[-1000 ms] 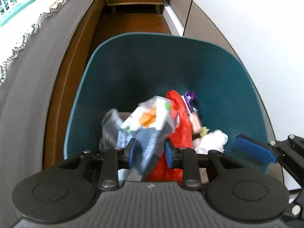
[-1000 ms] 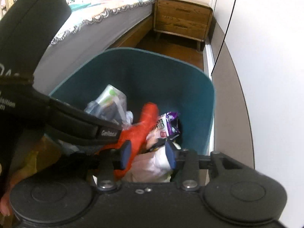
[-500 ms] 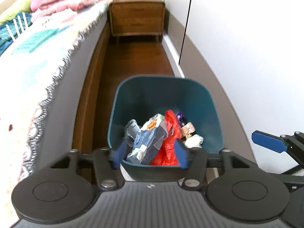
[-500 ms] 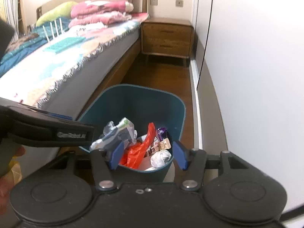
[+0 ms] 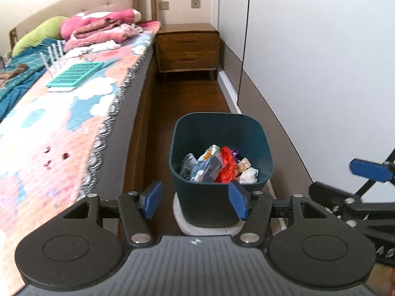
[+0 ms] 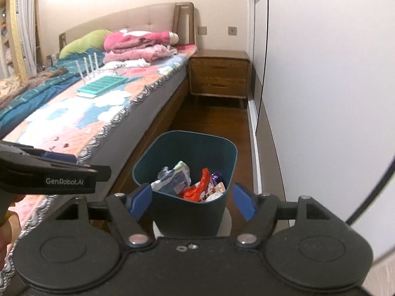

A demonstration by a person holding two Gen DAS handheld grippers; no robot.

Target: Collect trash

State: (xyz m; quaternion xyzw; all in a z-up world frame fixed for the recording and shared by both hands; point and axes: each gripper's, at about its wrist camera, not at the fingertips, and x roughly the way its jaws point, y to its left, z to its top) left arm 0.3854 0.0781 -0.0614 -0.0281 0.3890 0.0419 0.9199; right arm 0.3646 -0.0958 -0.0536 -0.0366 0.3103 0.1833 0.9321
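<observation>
Two big things frame the scene: the bed [image 5: 74, 113] along the left and the white wardrobe wall [image 5: 321, 61] along the right, with a strip of wooden floor [image 5: 187, 98] running between them to a nightstand [image 5: 187, 46] at the far end. That narrow lane probably explains why the teal bin [image 5: 261, 133] stands where it does, on the floor just beside the bed's side rail, within reach of someone tidying the bed. It sits on a pale round pad [image 5: 182, 222], likely to spare the boards.

Inside the bin lies the collected trash [image 5: 214, 165]: crumpled wrappers, a red plastic piece and a white wad, heaped against the near wall and well below the rim, so nothing looks likely to spill.

Both tools hang above and short of the bin, pointing down at it. The left gripper [image 5: 195, 202] has its jaws apart with nothing between them; they opened a moment ago. The right gripper [image 6: 191, 201] is likewise spread and empty, and its jaws have just been opening wider. Empty tongs over a loaded bin suggest a drop just finished; the bed's near edge shows no obvious litter.
</observation>
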